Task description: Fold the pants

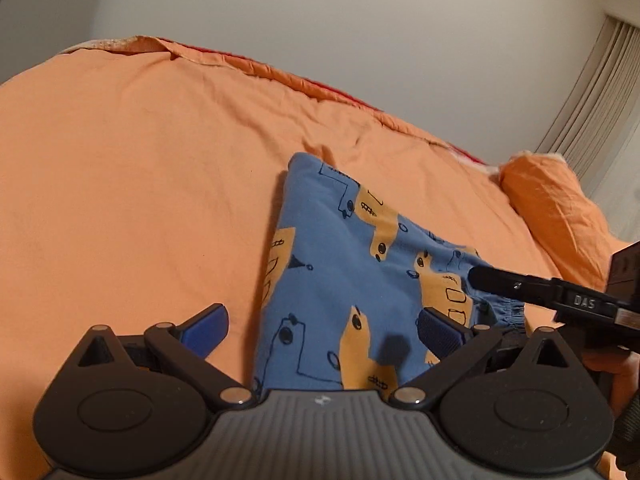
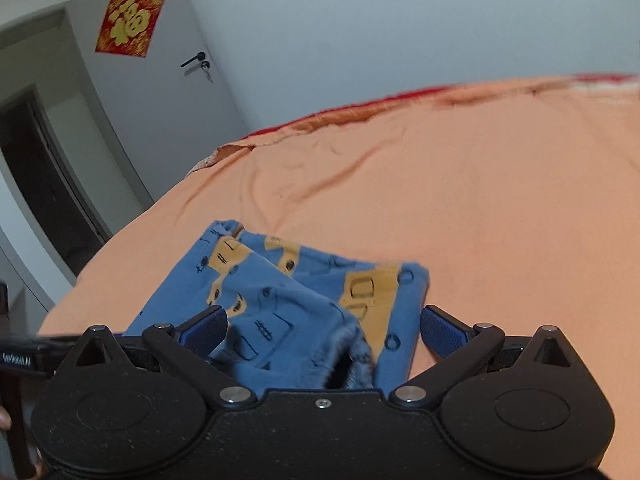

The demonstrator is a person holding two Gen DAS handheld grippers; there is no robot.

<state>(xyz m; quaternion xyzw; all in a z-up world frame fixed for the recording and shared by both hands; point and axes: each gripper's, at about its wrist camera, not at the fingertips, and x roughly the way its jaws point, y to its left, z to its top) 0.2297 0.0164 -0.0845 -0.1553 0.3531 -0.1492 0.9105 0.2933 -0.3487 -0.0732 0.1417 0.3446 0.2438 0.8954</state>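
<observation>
Blue pants (image 1: 340, 272) with an orange vehicle print lie folded into a compact stack on the orange bed sheet (image 1: 120, 200). My left gripper (image 1: 320, 332) is open above the stack's near end, its jaws wide apart and empty. The other gripper's black finger (image 1: 516, 284) reaches in from the right over the elastic waistband. In the right wrist view the pants (image 2: 280, 300) lie just ahead, layers loosely stacked with a hem opening near the camera. My right gripper (image 2: 324, 330) is open, its jaws on either side of the near end, holding nothing.
An orange pillow (image 1: 556, 216) lies at the bed's right end. Vertical blinds (image 1: 600, 96) stand beyond it. The right wrist view shows a white door (image 2: 160, 60) with a red square decoration (image 2: 130, 24) and a dark doorway (image 2: 44, 188) left of the bed.
</observation>
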